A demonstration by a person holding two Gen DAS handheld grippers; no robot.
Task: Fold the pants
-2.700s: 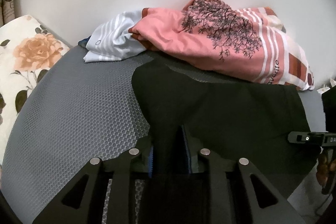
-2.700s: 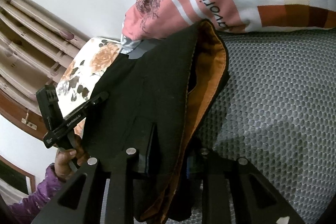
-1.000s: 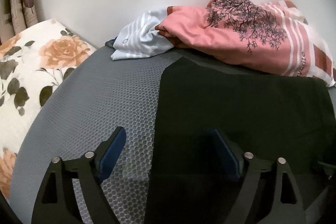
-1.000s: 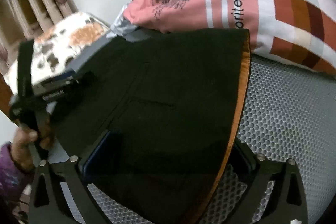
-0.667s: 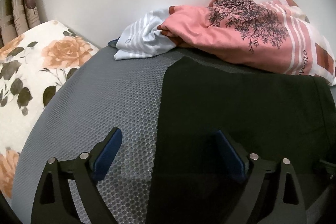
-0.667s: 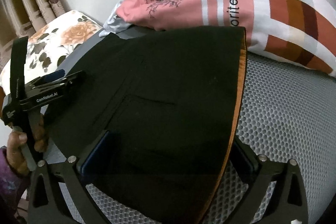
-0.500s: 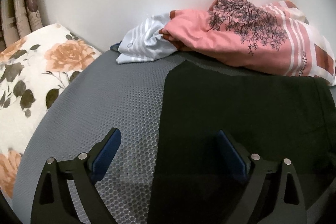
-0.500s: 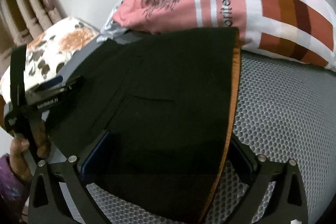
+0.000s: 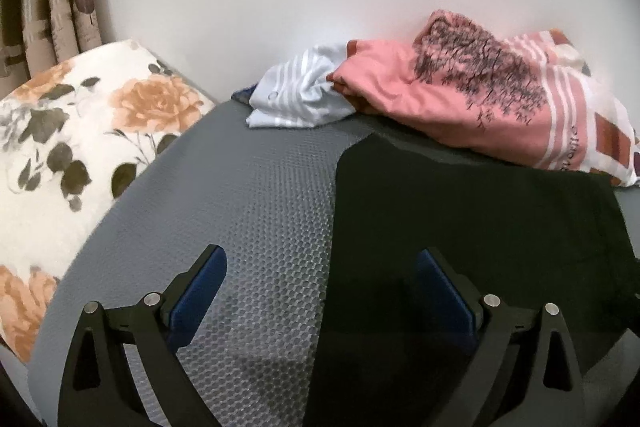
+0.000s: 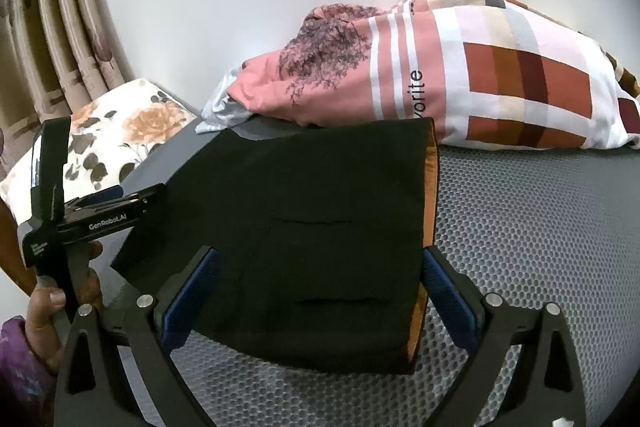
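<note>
Left wrist view: left gripper [image 9: 322, 291], jaws spread wide and empty, hovers over the left edge of the black pants [image 9: 460, 227], which lie flat on the grey mesh mat [image 9: 240, 195].
Behind: pink printed cloth [image 9: 460, 99].
Right wrist view: right gripper [image 10: 316, 291], jaws spread, holding nothing, above the pants' [image 10: 312, 211] orange-lined edge [image 10: 430, 195].
Handling: likely soft, light, limp fabric; best pinched at corners or hem.
</note>
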